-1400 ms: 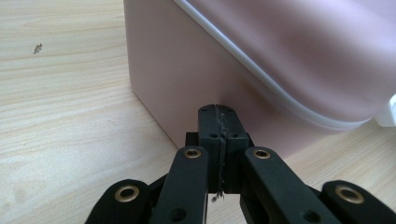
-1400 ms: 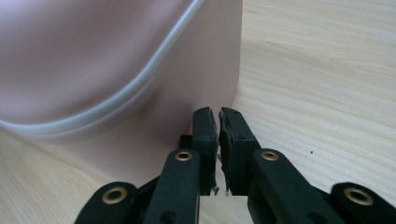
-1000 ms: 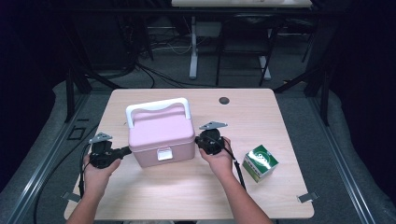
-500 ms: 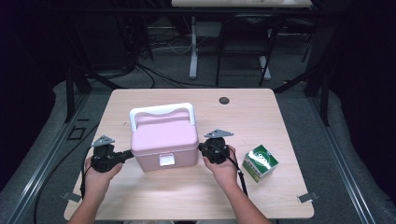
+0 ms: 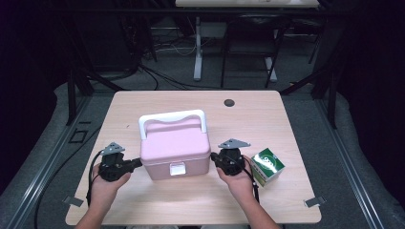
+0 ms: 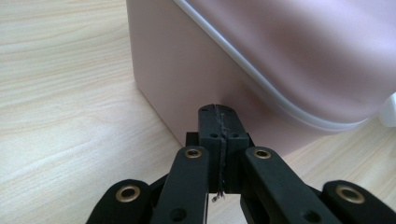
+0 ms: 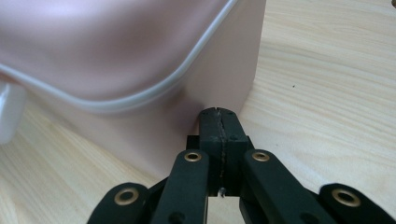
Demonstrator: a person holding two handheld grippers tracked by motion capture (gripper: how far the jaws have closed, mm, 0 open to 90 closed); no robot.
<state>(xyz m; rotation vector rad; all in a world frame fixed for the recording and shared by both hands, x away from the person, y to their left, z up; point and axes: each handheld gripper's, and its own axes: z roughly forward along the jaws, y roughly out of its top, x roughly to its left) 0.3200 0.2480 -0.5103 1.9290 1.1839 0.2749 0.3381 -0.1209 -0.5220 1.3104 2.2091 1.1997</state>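
A pink lidded box (image 5: 175, 149) with a white handle (image 5: 172, 118) and a white front latch (image 5: 177, 169) stands on the wooden table (image 5: 258, 119). My left gripper (image 5: 138, 162) is shut with nothing between its jaws, tips pressed against the box's left wall (image 6: 182, 79). My right gripper (image 5: 213, 156) is shut too, its tips against the box's right wall (image 7: 224, 70). In the left gripper view the left gripper (image 6: 218, 112) has its jaws closed flat together. In the right gripper view the right gripper (image 7: 218, 114) has its jaws closed the same way. The box sits squeezed between the two.
A green and white carton (image 5: 267, 165) lies on the table just right of my right hand. A small dark round disc (image 5: 229, 102) sits near the far edge. Black cables trail off the table's left side.
The box has slid toward the near edge of the table, pushed between the two shut grippers, and both hands came back with it.
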